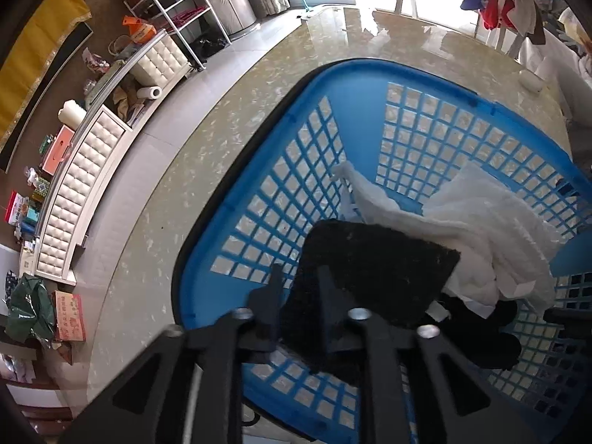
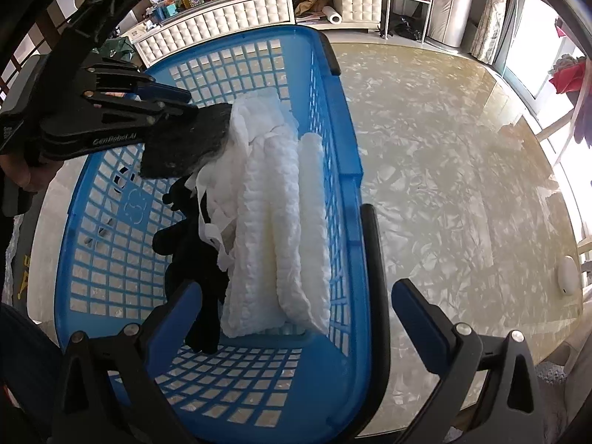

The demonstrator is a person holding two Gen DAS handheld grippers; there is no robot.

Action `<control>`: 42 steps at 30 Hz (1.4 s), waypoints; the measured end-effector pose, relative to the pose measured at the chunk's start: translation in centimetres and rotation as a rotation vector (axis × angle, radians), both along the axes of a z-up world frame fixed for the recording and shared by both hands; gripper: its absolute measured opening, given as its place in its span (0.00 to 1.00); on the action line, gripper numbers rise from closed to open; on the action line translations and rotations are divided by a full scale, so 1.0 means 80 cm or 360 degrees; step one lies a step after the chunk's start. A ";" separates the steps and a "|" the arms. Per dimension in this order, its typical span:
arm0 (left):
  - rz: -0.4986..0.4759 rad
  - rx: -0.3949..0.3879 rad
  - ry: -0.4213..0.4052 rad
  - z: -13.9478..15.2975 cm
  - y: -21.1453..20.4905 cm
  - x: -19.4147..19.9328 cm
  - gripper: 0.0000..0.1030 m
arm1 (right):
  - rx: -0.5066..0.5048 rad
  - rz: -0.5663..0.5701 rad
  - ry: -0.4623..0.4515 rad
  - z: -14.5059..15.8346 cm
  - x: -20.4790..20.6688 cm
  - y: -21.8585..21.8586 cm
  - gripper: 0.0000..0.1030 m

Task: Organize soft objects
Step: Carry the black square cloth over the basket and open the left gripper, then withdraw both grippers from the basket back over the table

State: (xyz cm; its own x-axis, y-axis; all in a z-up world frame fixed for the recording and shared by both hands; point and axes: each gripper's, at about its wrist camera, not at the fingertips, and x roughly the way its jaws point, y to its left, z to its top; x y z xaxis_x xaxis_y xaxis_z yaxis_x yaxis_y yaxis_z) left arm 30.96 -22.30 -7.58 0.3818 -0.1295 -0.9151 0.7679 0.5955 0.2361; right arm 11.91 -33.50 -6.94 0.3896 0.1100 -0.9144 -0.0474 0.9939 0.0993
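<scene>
In blue basket (image 2: 344, 140): flat dark speckled pad (image 2: 185, 140), white quilted cloth (image 2: 273, 222).

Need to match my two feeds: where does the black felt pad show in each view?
Left wrist: black felt pad lower centre, pinched in the left claw.
Right wrist: pad upper left, above the basket.
Shared landmark: white towel in the blue basket.
</scene>
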 end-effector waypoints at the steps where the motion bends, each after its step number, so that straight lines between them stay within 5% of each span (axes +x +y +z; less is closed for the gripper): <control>1: -0.0004 0.0000 -0.0013 0.001 -0.001 -0.002 0.40 | -0.0002 -0.0001 -0.0001 0.000 -0.001 -0.001 1.00; 5: 0.0009 -0.0015 -0.0030 0.009 -0.001 -0.008 0.63 | -0.0009 -0.0010 -0.0003 0.000 -0.002 -0.004 1.00; 15: 0.0106 -0.0108 -0.0117 0.057 0.017 -0.040 0.77 | -0.0032 -0.0078 -0.0048 0.016 -0.019 -0.016 1.00; 24: 0.0298 -0.0197 -0.0178 0.095 0.056 -0.094 1.00 | -0.0064 -0.0121 -0.0102 0.040 -0.048 -0.011 1.00; 42: 0.0495 -0.0363 -0.0250 0.113 0.173 -0.214 1.00 | -0.0118 0.0026 -0.0279 0.100 -0.069 0.084 1.00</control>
State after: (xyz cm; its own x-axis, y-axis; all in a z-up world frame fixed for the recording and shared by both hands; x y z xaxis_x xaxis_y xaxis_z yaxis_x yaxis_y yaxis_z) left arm 13.80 -8.46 1.45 0.5675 -0.1785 -0.8038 0.5082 0.8440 0.1714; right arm 6.42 -26.82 1.10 0.5426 0.0522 -0.8384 -0.0737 0.9972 0.0144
